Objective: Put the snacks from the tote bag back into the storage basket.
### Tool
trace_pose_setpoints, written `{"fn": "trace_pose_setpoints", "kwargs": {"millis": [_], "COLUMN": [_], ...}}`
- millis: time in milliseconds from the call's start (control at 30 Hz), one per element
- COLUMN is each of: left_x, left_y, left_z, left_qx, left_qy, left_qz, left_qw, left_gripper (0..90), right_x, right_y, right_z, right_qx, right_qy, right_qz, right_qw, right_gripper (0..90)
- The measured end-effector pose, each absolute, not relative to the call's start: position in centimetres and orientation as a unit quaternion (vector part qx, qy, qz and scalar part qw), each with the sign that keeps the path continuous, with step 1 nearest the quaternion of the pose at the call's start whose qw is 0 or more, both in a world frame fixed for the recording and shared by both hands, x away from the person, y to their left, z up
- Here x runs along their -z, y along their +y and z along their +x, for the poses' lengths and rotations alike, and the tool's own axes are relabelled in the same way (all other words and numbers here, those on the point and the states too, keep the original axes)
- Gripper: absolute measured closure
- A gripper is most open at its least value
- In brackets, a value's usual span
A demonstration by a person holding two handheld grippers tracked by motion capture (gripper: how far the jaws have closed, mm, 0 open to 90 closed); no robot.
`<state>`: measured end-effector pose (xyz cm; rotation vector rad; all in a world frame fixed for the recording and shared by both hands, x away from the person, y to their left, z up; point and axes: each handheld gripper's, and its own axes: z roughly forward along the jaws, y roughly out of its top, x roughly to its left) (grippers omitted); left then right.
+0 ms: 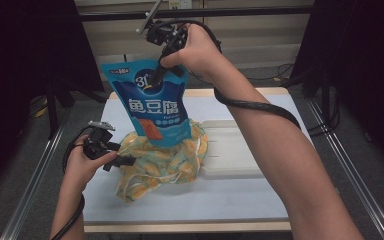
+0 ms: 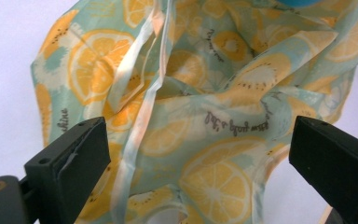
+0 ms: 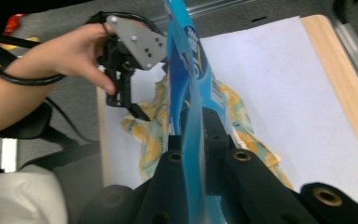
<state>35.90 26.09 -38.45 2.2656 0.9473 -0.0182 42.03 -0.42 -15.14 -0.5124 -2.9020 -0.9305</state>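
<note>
A blue snack pouch (image 1: 155,110) with white print hangs upright over the table. My right gripper (image 1: 157,77) is shut on its top edge, held high. In the right gripper view the pouch (image 3: 186,70) runs edge-on between the jaws of the right gripper (image 3: 196,126). Its lower end meets a crumpled fabric bag (image 1: 155,167) printed with lemon slices; whether it is inside I cannot tell. My left gripper (image 1: 125,161) is at the bag's left edge. In its own view the left gripper (image 2: 198,137) stands open, jaws wide apart, with the fabric bag (image 2: 214,93) between and beyond them.
A white ridged tray (image 1: 232,150) lies right of the bag on the white table cover (image 1: 260,200). The wooden table edge (image 1: 190,226) runs along the front. Metal rails flank the table, and dark stands rise at both sides.
</note>
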Motion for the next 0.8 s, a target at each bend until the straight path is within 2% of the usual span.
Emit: {"fn": "trace_pose_setpoints", "kwargs": {"millis": [800], "left_x": [38.5], "left_y": [25.6], "left_z": [36.0], "left_qx": [0.004], "left_qy": [0.363], "left_qz": [0.874], "left_qw": [0.324], "left_gripper": [4.8], "right_x": [13.7], "right_y": [-5.6], "right_z": [41.4], "right_qx": [0.296], "right_qy": [-0.938], "right_qz": [-0.18], "right_qw": [0.008], "right_gripper": [90.0]}}
